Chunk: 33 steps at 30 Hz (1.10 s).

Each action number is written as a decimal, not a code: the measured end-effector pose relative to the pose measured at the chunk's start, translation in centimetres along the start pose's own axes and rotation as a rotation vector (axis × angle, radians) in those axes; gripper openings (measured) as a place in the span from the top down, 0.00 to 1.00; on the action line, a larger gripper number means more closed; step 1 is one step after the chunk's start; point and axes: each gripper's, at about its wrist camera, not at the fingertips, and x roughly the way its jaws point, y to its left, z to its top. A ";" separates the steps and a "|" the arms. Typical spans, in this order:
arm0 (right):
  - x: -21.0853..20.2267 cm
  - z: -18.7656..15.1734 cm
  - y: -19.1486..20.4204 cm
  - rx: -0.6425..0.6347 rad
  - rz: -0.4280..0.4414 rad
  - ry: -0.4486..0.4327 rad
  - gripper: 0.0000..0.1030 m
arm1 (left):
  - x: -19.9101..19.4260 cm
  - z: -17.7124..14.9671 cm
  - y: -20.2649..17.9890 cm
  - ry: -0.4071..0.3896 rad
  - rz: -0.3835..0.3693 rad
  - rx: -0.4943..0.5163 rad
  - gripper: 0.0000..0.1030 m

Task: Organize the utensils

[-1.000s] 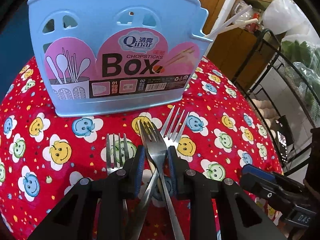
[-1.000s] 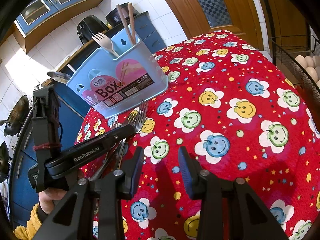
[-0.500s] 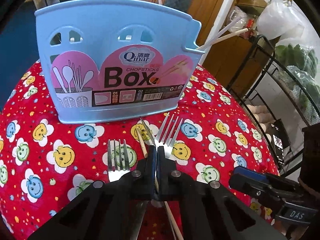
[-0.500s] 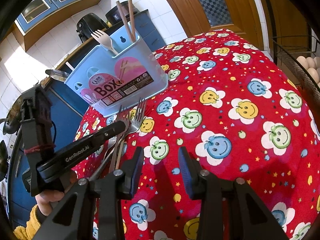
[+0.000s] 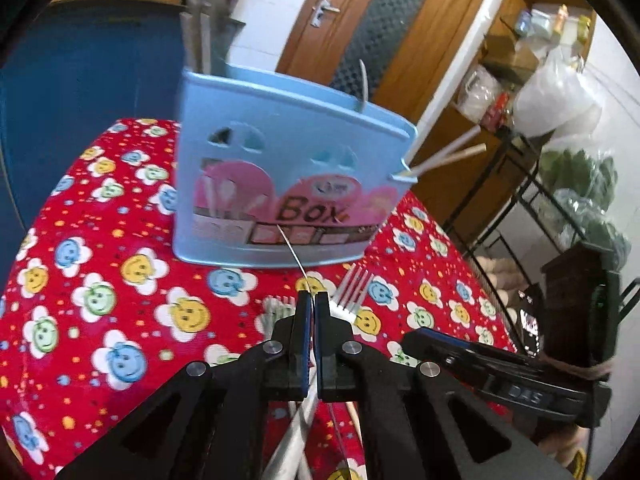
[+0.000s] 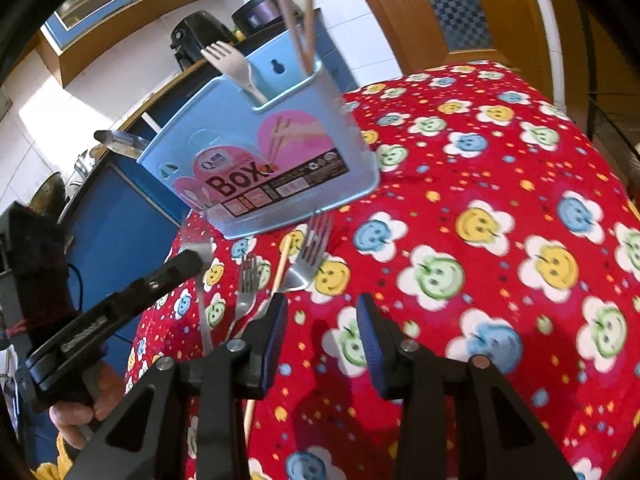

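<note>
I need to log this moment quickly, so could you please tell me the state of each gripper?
Left gripper: shut on a metal fork.
Right gripper: open, holding nothing.

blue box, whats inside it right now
Sticking out of the blue box: two chopsticks in the end slot and a pale fork beside them. Its walls hide their lower ends and anything shorter.
</note>
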 end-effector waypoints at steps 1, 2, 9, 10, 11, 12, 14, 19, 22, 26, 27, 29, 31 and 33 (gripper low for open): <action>0.4 0.3 0.1 -0.002 0.005 0.004 0.62 | -0.5 0.1 0.3 -0.010 0.000 -0.006 0.99; 0.7 0.6 0.2 -0.003 0.008 0.008 0.62 | -0.8 0.2 0.5 -0.017 0.000 -0.011 0.99; 2.9 2.5 0.7 -0.023 0.010 0.002 0.62 | -3.5 0.9 1.5 -0.079 -0.002 -0.026 0.99; 3.1 2.6 0.8 -0.022 0.009 0.002 0.62 | -3.8 1.1 1.7 -0.087 -0.004 -0.028 0.99; 3.3 2.7 0.7 -0.021 0.008 0.002 0.62 | -4.1 1.1 1.8 -0.094 -0.005 -0.030 0.99; 3.7 2.8 0.7 -0.020 0.011 0.006 0.62 | -4.3 1.2 2.0 -0.101 -0.005 -0.032 0.99; 4.1 2.9 0.6 -0.016 0.014 0.012 0.62 | -4.8 1.4 2.2 -0.110 -0.004 -0.033 0.99; 5.2 3.0 0.2 0.004 0.037 0.023 0.65 | -5.4 1.7 2.8 -0.135 0.008 -0.041 0.99; 5.4 3.0 0.2 0.007 0.040 0.017 0.76 | -5.9 1.9 3.1 -0.148 0.013 -0.049 0.99; 5.3 2.7 0.6 -0.015 0.056 0.007 0.93 | -6.5 2.1 3.3 -0.164 0.016 -0.051 0.99; 4.8 2.5 0.9 -0.028 0.065 -0.014 0.95 | -6.7 2.1 3.2 -0.168 0.014 -0.052 0.99; 3.9 2.4 1.4 -0.044 0.073 -0.051 0.95 | -7.1 2.1 3.2 -0.176 0.014 -0.051 0.99; 2.6 2.2 2.1 -0.053 0.082 -0.090 0.96 | -7.6 2.0 3.1 -0.186 0.011 -0.048 0.99; 1.4 2.1 2.5 -0.057 0.099 -0.123 0.97 | -8.0 2.0 3.0 -0.195 0.010 -0.044 0.99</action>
